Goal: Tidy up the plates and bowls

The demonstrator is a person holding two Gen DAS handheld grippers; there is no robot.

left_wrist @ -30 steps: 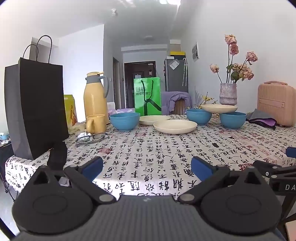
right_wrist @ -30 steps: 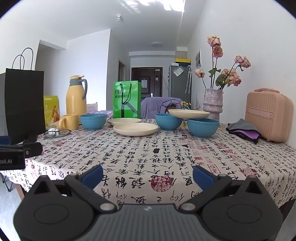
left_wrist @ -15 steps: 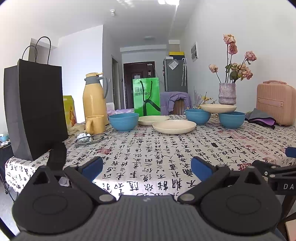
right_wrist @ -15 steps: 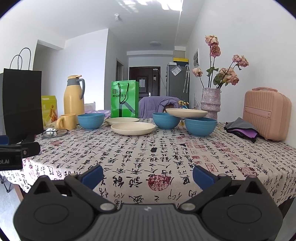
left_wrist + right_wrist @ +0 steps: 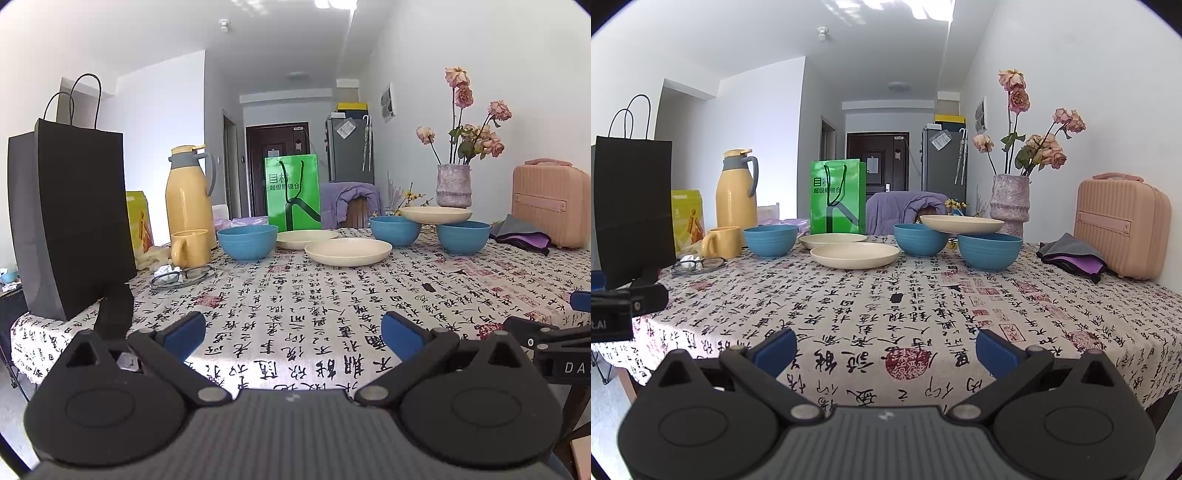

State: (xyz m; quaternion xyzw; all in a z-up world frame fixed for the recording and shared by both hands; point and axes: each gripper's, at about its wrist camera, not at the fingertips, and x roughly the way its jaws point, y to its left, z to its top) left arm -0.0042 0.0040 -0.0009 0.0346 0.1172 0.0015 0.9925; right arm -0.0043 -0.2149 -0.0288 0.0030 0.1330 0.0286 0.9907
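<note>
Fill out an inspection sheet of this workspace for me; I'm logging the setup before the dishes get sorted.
Surface: table under a calligraphy-print cloth.
Job's things: three blue bowls; two cream plates on the cloth, a third plate bridging the two right-hand bowls.
Clutter: black bag, yellow flask, mug, glasses, green bag, vase of dried roses, pink case, folded cloths.
Grippers: left tongs and right tongs both open, empty, at the table's near edge.
Cables: nothing seen.
Surroundings: hallway, dark door, fridge.
</note>
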